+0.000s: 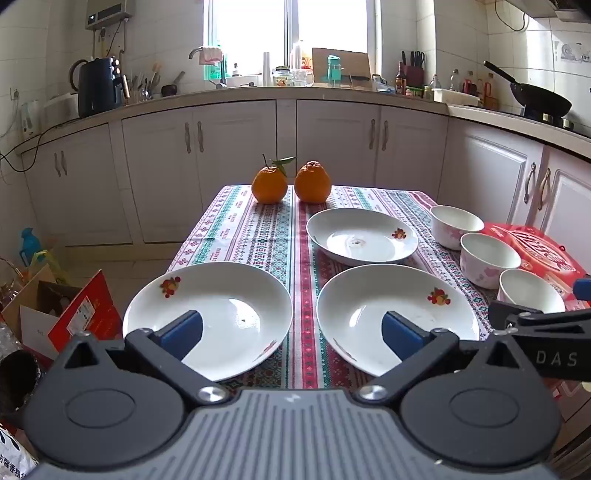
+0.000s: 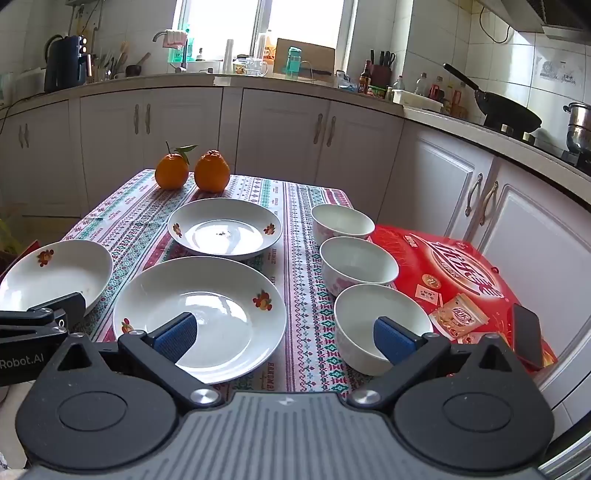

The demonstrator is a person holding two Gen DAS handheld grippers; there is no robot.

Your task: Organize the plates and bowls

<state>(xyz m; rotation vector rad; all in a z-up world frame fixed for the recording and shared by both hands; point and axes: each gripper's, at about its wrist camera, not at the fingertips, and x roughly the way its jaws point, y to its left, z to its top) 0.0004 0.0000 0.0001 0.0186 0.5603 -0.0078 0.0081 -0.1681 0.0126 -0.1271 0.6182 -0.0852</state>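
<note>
White plates (image 1: 208, 317), three of them, sit on the table (image 1: 258, 236) left of three bowls (image 2: 356, 264) in a row. I see left gripper (image 1: 291, 332) and right gripper (image 2: 284, 334) fingers spread wide, empty, above the near plates.

Daylight pours in through the big kitchen window (image 1: 288, 33) at the back, blown out to pure white in both views. Soft glare patches sit on the glossy white floral plates (image 2: 201, 314), and shadows under them are faint. Focus is sharp across the patterned striped tablecloth (image 1: 258, 229). Fisheye bending curves the white cabinet fronts (image 2: 443, 177), and corners go dark.
</note>
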